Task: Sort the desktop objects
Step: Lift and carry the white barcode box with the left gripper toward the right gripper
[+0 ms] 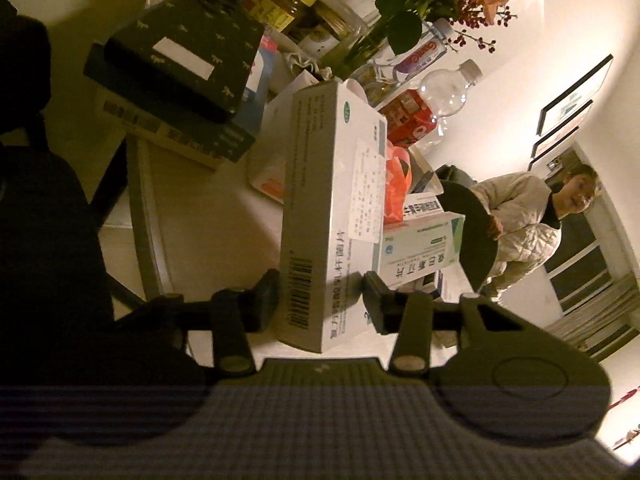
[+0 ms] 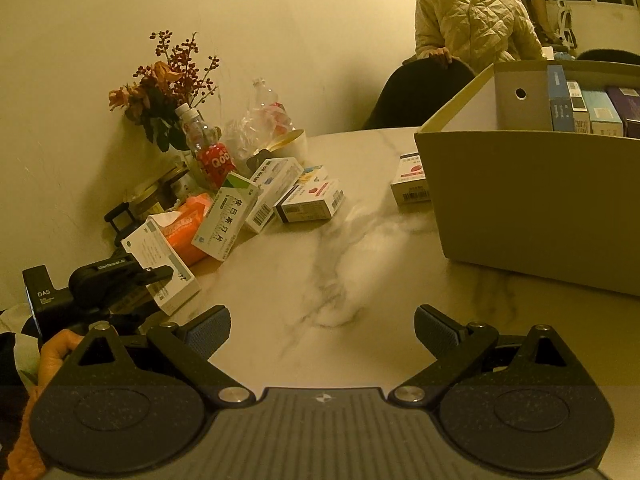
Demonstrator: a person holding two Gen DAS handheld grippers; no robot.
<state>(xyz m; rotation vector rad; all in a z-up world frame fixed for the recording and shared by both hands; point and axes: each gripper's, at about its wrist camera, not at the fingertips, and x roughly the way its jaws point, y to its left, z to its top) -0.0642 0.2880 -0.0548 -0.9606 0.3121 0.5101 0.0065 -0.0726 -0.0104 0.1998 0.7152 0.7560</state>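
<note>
A long white medicine box (image 1: 332,208) with a barcode on its side stands between the fingers of my left gripper (image 1: 320,292), and both pads (image 1: 268,292) press on its sides. The right wrist view shows this box (image 2: 160,256) at the near end of a cluster of boxes, with the left gripper (image 2: 158,276) on it. More medicine boxes lie behind: a green-and-white one (image 2: 226,216), a blue-and-white one (image 2: 276,192) and a dark-edged one (image 2: 310,200). My right gripper (image 2: 322,332) hovers open above the bare marble table (image 2: 340,272), holding nothing.
A grey storage bin (image 2: 540,208) with several upright boxes inside stands at the right, another small box (image 2: 410,178) beside it. An orange pack (image 2: 192,224), bottles (image 2: 208,148) and a flower vase (image 2: 168,80) line the wall. A person (image 2: 472,20) sits across the table.
</note>
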